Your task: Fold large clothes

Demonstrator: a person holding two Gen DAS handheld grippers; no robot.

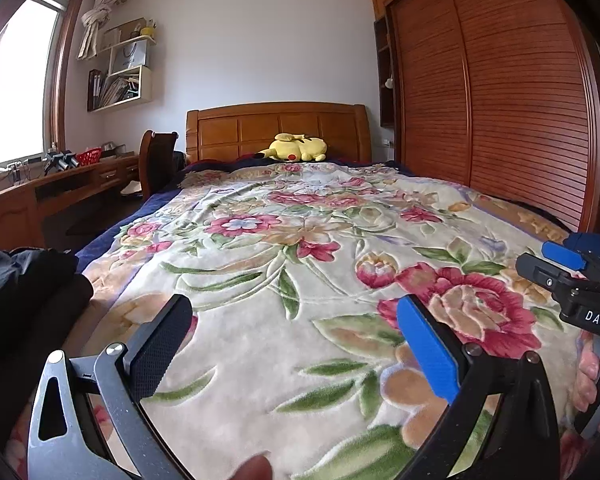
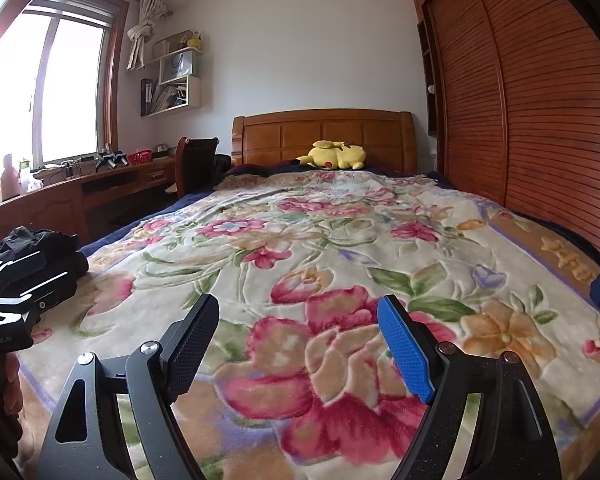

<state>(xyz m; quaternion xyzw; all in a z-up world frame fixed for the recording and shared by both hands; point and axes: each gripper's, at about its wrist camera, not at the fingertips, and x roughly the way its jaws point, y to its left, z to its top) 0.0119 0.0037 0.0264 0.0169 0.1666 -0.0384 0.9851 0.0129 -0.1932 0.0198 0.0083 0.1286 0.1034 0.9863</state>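
Jaws spread and empty on both left gripper [image 1: 296, 342] and right gripper [image 2: 298, 346], above the bed's [image 2: 340, 240] foot edge | dark clothes [image 1: 24, 280] heaped at its near left corner, unfolded | folding seemingly not begun, everything left.

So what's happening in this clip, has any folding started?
Not yet. A person holds both grippers low over the floral blanket covering the bed. The left gripper and right gripper are both open, with nothing between the jaws. The dark clothes sit in a heap at the bed's left edge, untouched. A yellow plush toy lies by the headboard.
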